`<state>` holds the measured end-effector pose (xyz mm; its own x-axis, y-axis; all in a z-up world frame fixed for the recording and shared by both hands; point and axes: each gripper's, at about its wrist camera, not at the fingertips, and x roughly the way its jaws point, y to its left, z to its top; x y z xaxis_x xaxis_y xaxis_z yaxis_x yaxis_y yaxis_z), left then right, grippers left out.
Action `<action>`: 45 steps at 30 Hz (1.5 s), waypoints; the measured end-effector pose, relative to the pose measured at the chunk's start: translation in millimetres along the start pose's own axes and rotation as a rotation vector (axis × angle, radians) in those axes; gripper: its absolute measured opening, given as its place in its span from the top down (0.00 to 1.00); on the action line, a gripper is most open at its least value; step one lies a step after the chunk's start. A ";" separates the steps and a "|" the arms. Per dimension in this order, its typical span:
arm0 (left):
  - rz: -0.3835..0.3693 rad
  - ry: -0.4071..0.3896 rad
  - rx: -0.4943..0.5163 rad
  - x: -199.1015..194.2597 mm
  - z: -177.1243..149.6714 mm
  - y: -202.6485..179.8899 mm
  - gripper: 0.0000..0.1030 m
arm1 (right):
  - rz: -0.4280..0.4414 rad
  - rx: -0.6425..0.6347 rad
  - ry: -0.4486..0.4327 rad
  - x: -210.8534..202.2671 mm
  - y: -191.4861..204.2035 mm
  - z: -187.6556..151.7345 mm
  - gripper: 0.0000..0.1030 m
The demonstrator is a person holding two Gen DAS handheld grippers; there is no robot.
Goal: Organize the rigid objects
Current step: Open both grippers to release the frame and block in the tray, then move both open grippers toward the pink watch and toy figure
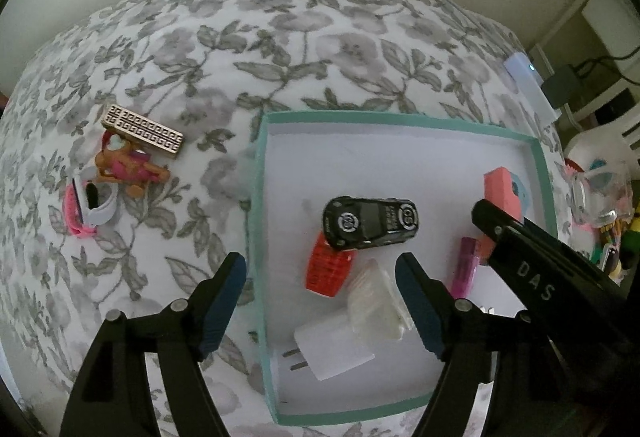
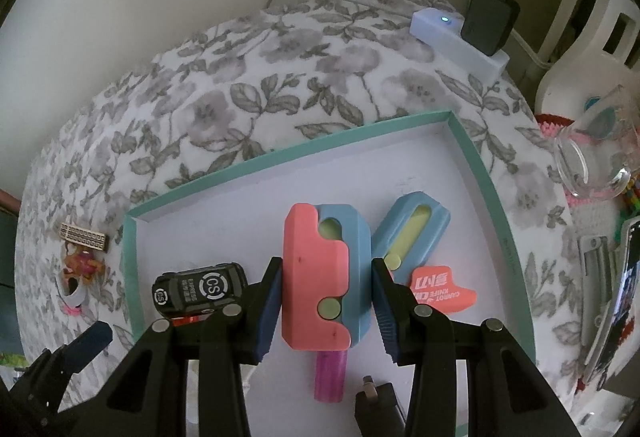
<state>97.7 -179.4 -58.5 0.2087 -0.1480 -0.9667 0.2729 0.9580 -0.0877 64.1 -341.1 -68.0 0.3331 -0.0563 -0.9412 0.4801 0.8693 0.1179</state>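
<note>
Both fingers of my right gripper (image 2: pixel 326 301) squeeze the pink and blue toy (image 2: pixel 326 277), one on each side. It stands in the teal box (image 2: pixel 256 163), with a purple stick (image 2: pixel 330 377) under it. My left gripper (image 1: pixel 320 301) is wide open with nothing held. Below it in the box lie a black toy car (image 1: pixel 370 223), a red piece (image 1: pixel 328 269), a clear plastic piece (image 1: pixel 376 305) and a white plug (image 1: pixel 334 349). Outside the box, on the flowery cloth (image 1: pixel 280 57), I see a gold patterned bar (image 1: pixel 142 131), a small doll (image 1: pixel 128 169) and a white and pink band (image 1: pixel 92 207). A white power strip (image 2: pixel 460 39) sits at the far edge.
</note>
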 end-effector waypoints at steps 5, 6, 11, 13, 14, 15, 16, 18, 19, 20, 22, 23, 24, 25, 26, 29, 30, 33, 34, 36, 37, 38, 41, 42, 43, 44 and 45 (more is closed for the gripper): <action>0.012 -0.011 -0.040 -2.3 3.4 14.6 0.24 | -0.006 0.003 -0.003 -1.7 -0.7 1.5 0.55; 0.011 -0.011 -0.050 -2.5 4.2 18.0 0.24 | -0.008 0.002 -0.007 -3.0 -0.4 1.8 0.55; 0.011 -0.018 -0.106 -5.8 7.6 37.6 0.24 | -0.015 0.004 -0.028 -9.8 -0.4 3.8 0.54; 0.010 -0.024 -0.131 -7.9 9.7 47.3 0.24 | -0.017 0.005 -0.036 -12.3 -0.4 4.6 0.54; 0.013 -0.028 -0.143 -9.3 10.9 52.4 0.24 | -0.017 0.005 -0.040 -13.8 0.0 4.9 0.54; 0.018 -0.034 -0.156 -11.0 12.2 58.0 0.23 | -0.017 0.003 -0.043 -14.9 0.4 5.2 0.54; 0.023 -0.039 -0.166 -12.1 13.4 62.1 0.23 | -0.019 0.000 -0.047 -16.2 2.1 5.7 0.54; 0.035 -0.050 -0.191 -15.1 15.9 74.2 0.23 | -0.024 -0.007 -0.052 -17.4 5.5 5.8 0.50; 0.040 -0.053 -0.202 -15.8 16.7 78.9 0.23 | -0.027 -0.012 -0.055 -17.9 8.0 5.8 0.48; 0.046 -0.057 -0.218 -16.8 17.3 85.6 0.21 | -0.029 -0.021 -0.058 -18.0 12.0 5.4 0.42; 0.056 -0.063 -0.243 -17.6 18.9 96.7 0.09 | -0.028 -0.039 -0.059 -17.0 18.9 4.6 0.41; 0.061 -0.067 -0.255 -18.3 19.4 102.6 0.07 | -0.026 -0.052 -0.057 -15.7 24.6 3.9 0.41; 0.065 -0.069 -0.265 -18.6 19.7 108.1 0.07 | -0.024 -0.062 -0.055 -14.6 29.0 3.3 0.41; 0.069 -0.070 -0.273 -18.3 19.9 111.8 0.07 | -0.024 -0.069 -0.053 -14.1 31.5 2.5 0.41; 0.075 -0.071 -0.284 -18.3 19.8 117.4 0.07 | -0.024 -0.080 -0.052 -13.0 36.7 1.6 0.40; 0.087 -0.072 -0.317 -18.4 19.0 131.6 0.06 | -0.024 -0.110 -0.055 -11.4 51.7 -1.2 0.38; 0.088 -0.072 -0.327 -18.6 18.7 135.6 0.05 | -0.020 -0.120 -0.059 -11.5 56.6 -2.2 0.32; 0.092 -0.075 -0.349 -20.8 18.0 148.1 0.05 | 0.009 -0.160 -0.078 -13.4 74.0 -5.5 0.24; 0.094 -0.078 -0.354 -21.7 18.0 153.2 0.05 | 0.015 -0.172 -0.081 -14.0 79.4 -6.4 0.24; 0.098 -0.080 -0.359 -22.8 18.0 160.4 0.05 | 0.023 -0.188 -0.092 -15.7 89.9 -8.1 0.24; 0.102 -0.082 -0.364 -23.9 17.9 166.3 0.05 | 0.030 -0.193 -0.096 -16.3 94.9 -8.6 0.23; 0.104 -0.085 -0.370 -24.7 17.7 171.0 0.05 | 0.036 -0.194 -0.099 -16.6 98.3 -9.1 0.19; 0.102 -0.096 -0.404 -28.8 17.7 189.1 0.04 | 0.065 -0.196 -0.102 -17.2 112.5 -11.7 0.16; 0.102 -0.099 -0.414 -30.2 17.7 193.8 0.03 | 0.074 -0.202 -0.101 -16.7 118.5 -13.1 0.16; 0.103 -0.104 -0.428 -32.5 17.4 200.9 0.02 | 0.078 -0.208 -0.100 -16.3 122.0 -13.9 0.16; 0.106 -0.115 -0.440 -35.2 17.0 208.0 0.01 | 0.081 -0.222 -0.098 -15.2 129.7 -15.9 0.16; 0.110 -0.122 -0.446 -37.2 17.0 213.3 0.00 | 0.083 -0.236 -0.099 -14.5 136.0 -17.6 0.16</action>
<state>164.1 26.2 -37.2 0.3301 -0.0418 -0.9430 -0.1817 0.9775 -0.1069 110.3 -213.4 -43.9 0.4465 -0.0173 -0.8946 0.2493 0.9626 0.1058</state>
